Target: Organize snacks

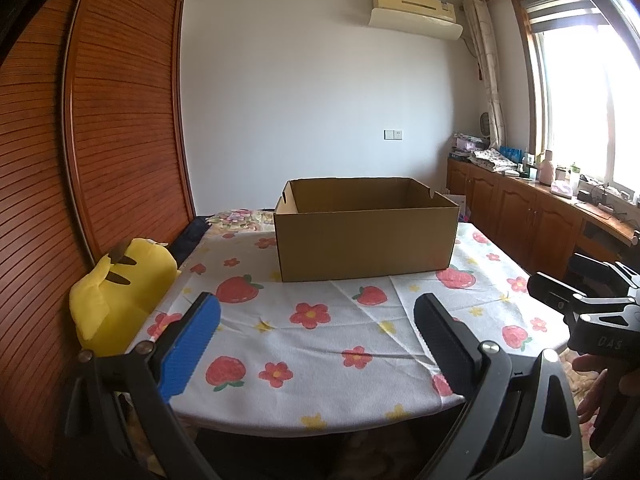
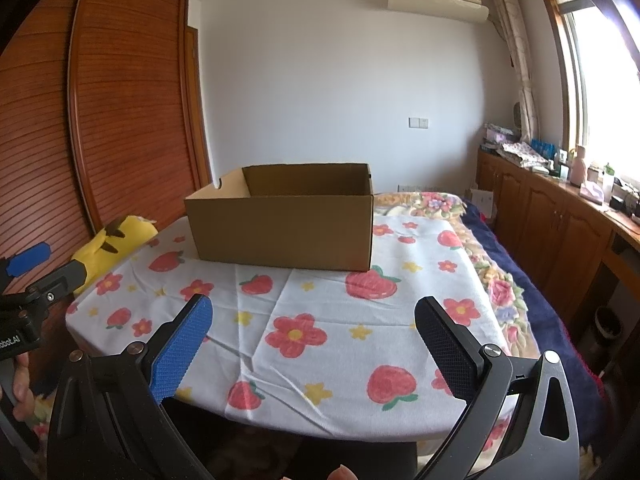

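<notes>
A: Starting at the left edge of the left wrist view, we see the slatted wooden wardrobe [image 1: 120, 120] filling the upper left, and below it a yellow plush toy [image 1: 120, 300] wedged beside the table.

B: Agreed. Moving in, our left gripper [image 1: 316, 320] takes up the bottom of that frame, its jaws spread wide with nothing between them. One pad is blue, the other black.

A: Above the gap lies the tablecloth [image 1: 320, 344] printed with strawberries and flowers. We see no snacks on it in either view.

B: At the centre of the frame, on the far part of the cloth, stands the cardboard box [image 1: 366, 236], upright and open at the top. We cannot see its floor, so we cannot tell whether anything lies inside.

A: Farther right, wooden cabinets [image 1: 520, 216] run under the window [image 1: 580, 100], with the air conditioner [image 1: 416, 8] at the upper right.

B: At the right edge of that view we catch a hand [image 1: 600, 384] gripping the other tool's handle.

A: In the right wrist view, our right gripper [image 2: 314, 320] also sits at the bottom, jaws wide apart and holding nothing. There the box is left of centre and well beyond the fingertips.
</notes>
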The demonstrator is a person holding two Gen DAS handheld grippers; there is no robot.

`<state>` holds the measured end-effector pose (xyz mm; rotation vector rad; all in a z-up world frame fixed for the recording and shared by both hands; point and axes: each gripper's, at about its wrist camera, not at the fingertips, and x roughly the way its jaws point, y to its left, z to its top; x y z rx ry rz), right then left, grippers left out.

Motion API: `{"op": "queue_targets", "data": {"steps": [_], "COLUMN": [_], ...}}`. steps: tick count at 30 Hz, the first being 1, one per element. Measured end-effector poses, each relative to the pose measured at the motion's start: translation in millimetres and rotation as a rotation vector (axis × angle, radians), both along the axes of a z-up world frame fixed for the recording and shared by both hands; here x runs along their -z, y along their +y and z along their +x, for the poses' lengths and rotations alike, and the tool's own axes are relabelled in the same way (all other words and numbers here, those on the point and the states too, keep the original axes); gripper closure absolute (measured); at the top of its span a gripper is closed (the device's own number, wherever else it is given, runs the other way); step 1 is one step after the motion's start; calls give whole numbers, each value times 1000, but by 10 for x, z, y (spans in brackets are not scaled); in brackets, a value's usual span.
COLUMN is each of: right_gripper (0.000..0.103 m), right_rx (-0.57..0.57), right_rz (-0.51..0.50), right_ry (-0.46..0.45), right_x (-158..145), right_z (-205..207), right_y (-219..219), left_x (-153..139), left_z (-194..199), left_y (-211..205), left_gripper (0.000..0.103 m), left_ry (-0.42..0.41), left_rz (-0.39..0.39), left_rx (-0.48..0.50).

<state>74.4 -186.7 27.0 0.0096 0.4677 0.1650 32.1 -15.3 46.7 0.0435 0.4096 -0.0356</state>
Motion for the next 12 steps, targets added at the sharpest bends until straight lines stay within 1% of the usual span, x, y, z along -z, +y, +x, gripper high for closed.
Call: {"op": "queue_targets", "data": {"steps": [12], "right_gripper": [0], "right_rx": [0], "right_rz": [2], "right_ry": [-1], "right_x": [1], "right_z": [-10], "right_y": [2], "left_x": [-5], "left_z": [-2], "left_y": [8], "left_gripper": [4], "left_ry": [0], "left_rz": [-2], "left_rx": [1]}}
